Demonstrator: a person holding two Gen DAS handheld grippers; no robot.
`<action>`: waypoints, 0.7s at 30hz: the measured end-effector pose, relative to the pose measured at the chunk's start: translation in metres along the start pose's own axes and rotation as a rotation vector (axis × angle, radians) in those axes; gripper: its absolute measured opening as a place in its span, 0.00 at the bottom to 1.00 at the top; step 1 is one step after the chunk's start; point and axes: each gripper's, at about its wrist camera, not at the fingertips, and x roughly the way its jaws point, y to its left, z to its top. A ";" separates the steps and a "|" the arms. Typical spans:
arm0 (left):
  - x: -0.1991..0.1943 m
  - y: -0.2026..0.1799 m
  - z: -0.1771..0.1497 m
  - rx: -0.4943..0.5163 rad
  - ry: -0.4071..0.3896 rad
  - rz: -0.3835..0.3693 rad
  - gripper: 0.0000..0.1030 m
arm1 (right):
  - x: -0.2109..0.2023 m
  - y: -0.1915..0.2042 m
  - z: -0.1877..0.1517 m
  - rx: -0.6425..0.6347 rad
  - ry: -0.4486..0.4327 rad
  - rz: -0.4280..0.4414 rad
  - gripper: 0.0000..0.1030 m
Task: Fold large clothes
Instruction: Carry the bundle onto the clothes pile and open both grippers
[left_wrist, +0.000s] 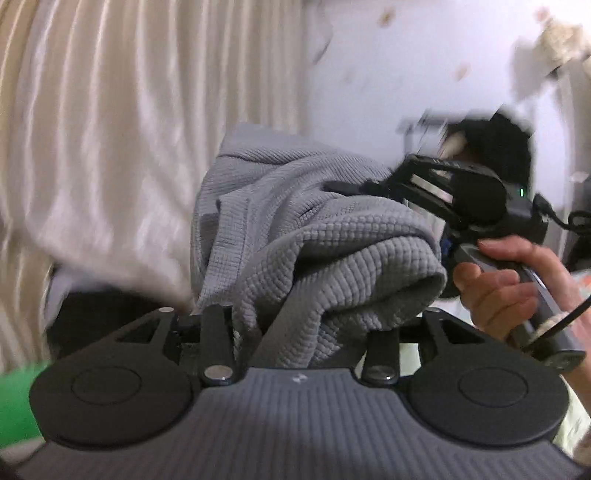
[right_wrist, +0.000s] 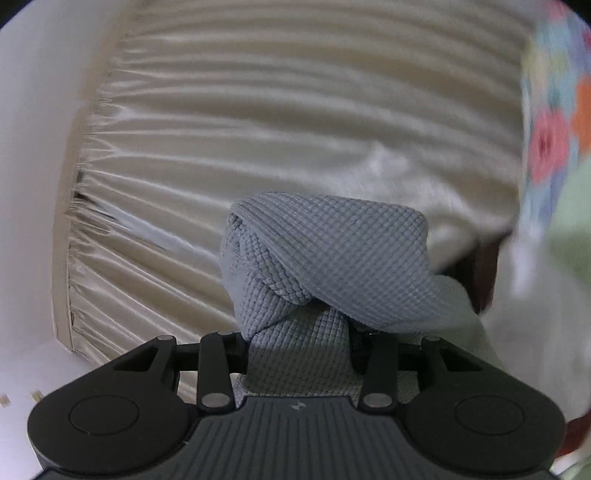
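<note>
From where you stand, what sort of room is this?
Probably a bedroom or living room at home: pleated cream curtains, a white wall, a flowered cloth, and a grey knit garment being handled.

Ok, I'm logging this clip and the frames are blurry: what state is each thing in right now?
Grey waffle-knit garment: bunched, lifted, held by both grippers.
Left gripper: shut on the garment.
Right gripper: shut on the garment, cloth bulging ahead of it.
Hand: wrapped round the right gripper's handle.
Cream curtain: drawn, pleated.
</note>
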 end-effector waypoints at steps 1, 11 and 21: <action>0.015 0.006 -0.008 0.002 0.078 0.015 0.40 | 0.010 -0.011 0.001 -0.007 0.011 -0.046 0.41; -0.013 0.023 -0.004 -0.016 0.046 -0.151 0.82 | 0.012 0.000 -0.036 -0.243 -0.013 -0.438 0.78; -0.016 0.048 -0.003 -0.261 -0.095 -0.108 1.00 | -0.013 0.063 -0.047 -0.433 -0.097 -0.400 0.63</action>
